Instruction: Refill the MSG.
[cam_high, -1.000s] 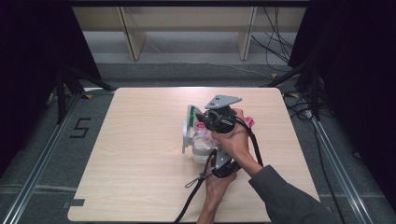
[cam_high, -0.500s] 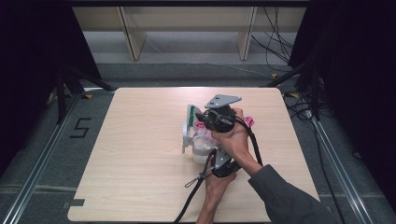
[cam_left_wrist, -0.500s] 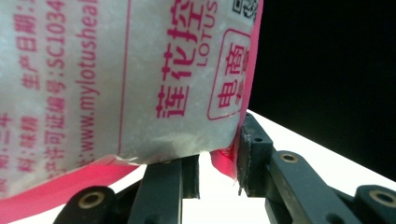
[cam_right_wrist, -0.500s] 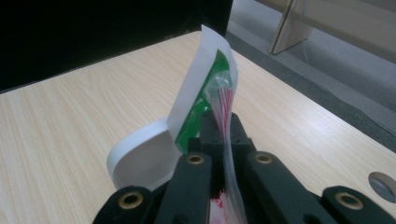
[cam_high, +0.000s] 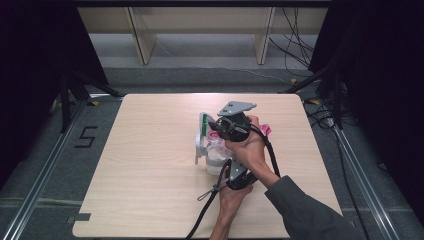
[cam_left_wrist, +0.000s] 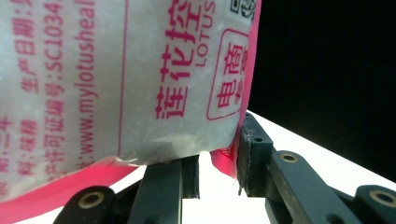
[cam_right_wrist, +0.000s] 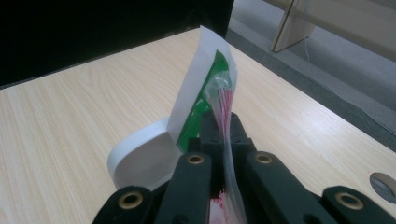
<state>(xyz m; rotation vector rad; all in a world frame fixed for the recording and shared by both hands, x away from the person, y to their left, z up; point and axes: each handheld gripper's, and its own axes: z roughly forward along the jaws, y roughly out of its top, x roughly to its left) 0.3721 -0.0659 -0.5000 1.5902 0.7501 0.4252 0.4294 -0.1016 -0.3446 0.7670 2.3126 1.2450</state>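
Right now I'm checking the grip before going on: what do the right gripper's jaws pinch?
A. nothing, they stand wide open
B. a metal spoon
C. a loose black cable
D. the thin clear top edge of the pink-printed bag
D: in the right gripper view the right gripper has its jaws closed together on the thin clear film with pink stripes at the top of the bag.

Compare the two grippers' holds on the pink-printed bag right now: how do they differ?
The left gripper has its jaws parted around the bag's bulky lower corner; the right gripper is pinched flat on a thin film edge. In the high view, the left gripper sits nearer the person, the right gripper farther up. Both grip the same bag.
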